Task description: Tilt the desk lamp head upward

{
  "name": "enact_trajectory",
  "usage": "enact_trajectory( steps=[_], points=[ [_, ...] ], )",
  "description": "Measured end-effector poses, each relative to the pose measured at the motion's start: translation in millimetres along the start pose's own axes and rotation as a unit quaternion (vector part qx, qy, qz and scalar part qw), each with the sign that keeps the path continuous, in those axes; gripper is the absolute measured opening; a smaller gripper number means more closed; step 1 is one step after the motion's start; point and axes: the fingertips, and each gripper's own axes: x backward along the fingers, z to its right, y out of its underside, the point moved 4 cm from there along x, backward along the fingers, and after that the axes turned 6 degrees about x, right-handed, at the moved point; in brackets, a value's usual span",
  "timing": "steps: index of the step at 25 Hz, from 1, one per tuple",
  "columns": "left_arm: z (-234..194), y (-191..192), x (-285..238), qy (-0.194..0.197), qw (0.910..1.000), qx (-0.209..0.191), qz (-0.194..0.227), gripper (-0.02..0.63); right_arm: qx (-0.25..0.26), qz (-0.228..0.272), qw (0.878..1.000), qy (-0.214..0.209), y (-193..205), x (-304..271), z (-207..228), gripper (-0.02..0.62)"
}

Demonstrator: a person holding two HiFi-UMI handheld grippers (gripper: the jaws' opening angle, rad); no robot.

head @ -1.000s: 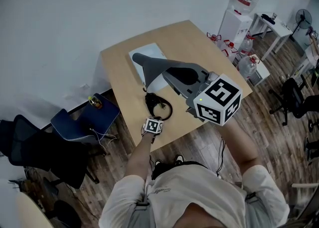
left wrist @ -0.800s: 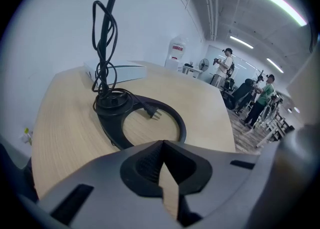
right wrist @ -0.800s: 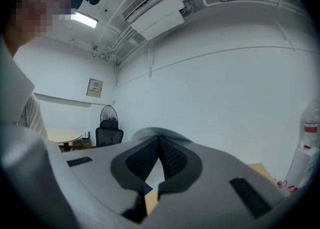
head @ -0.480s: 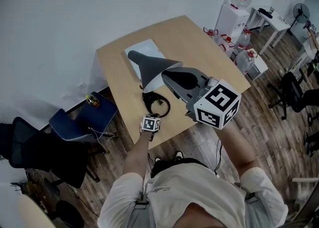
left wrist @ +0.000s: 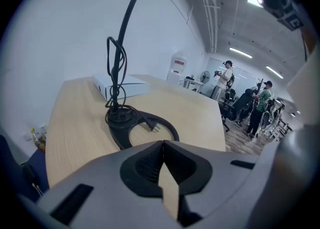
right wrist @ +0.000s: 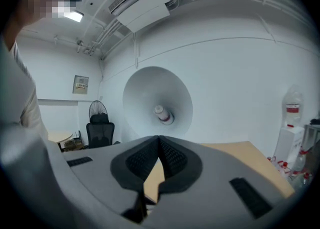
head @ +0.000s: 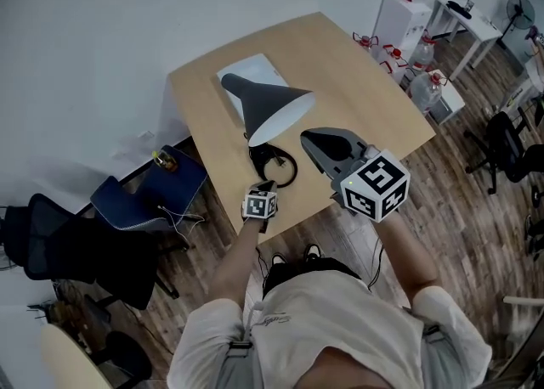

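1. The right gripper (right wrist: 159, 138) has its jaws drawn together with nothing between them. It hangs over the tabletop's (head: 357, 90) near-right part, close to the lamp head (head: 268, 107) but apart from it.
2. The left gripper (left wrist: 163, 143) also has its jaws pressed tip to tip and carries nothing. It sits at the tabletop's near edge, with the lamp's ring base (left wrist: 142, 125) just ahead of its jaws.
3. The lamp head is a grey cone with a white inside, raised above the middle of the tabletop on a thin dark stem (left wrist: 121, 33).
4. The cone's long axis runs from the narrow end, on the far-left side, to the wide mouth, on the near-right side.
5. The mouth faces the right gripper rather than the tabletop. The right gripper view looks straight into it, with the bulb (right wrist: 164, 115) showing near its middle.
6. The cord (left wrist: 116, 65) is looped round the stem, and its plug lies inside the ring base.
7. A flat white box (head: 248, 73) lies toward the tabletop's far-left corner, beyond the lamp.
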Motion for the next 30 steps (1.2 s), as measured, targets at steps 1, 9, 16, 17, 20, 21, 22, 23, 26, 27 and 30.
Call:
enact_trajectory(
  steps=[1,9,16,17,20,21,22,23,26,27,30],
  points=[
    [3.0,-4.2,7.3,0.000,1.0000,-0.001,0.007,0.015,0.001,-0.009,1.000,0.005,10.4,2.7,1.2,-0.005],
    [32.4,-50.7,92.3,0.010,0.9974,-0.040,0.060,0.015,-0.023,-0.055,0.998,0.034,82.4,6.6,1.1,-0.005],
    [71.9,-86.4,161.8,0.030,0.9912,-0.084,0.097,0.015,-0.036,-0.027,0.997,0.063,116.0,15.5,-9.6,-0.005],
    [74.3,-89.5,170.5,0.033,0.9906,-0.082,0.104,0.015,-0.040,-0.023,0.997,0.067,117.4,16.6,-11.2,-0.005],
    [77.5,-95.4,196.0,0.036,0.9894,-0.069,0.123,0.015,-0.050,-0.012,0.996,0.078,117.8,20.1,-18.2,-0.005],
    [77.5,-96.3,203.0,0.036,0.9891,-0.063,0.128,0.015,-0.052,-0.008,0.995,0.080,117.5,21.5,-20.9,-0.005],
    [77.1,-97.0,209.0,0.036,0.9888,-0.058,0.133,0.015,-0.053,-0.006,0.995,0.081,117.4,22.9,-23.8,-0.005],
    [76.4,-97.3,214.3,0.036,0.9884,-0.053,0.138,0.015,-0.054,-0.004,0.995,0.082,117.7,24.2,-26.9,-0.005],
    [74.8,-97.0,228.6,0.032,0.9866,-0.046,0.153,0.015,-0.061,-0.001,0.995,0.082,120.1,28.1,-36.6,-0.005],
    [74.8,-98.1,232.9,0.030,0.9858,-0.046,0.158,0.015,-0.063,-0.002,0.995,0.081,120.8,29.2,-39.0,-0.005],
    [77.6,-106.7,246.7,0.024,0.9818,-0.051,0.182,0.015,-0.064,0.001,0.995,0.076,117.7,32.9,-44.2,-0.005]
  ],
)
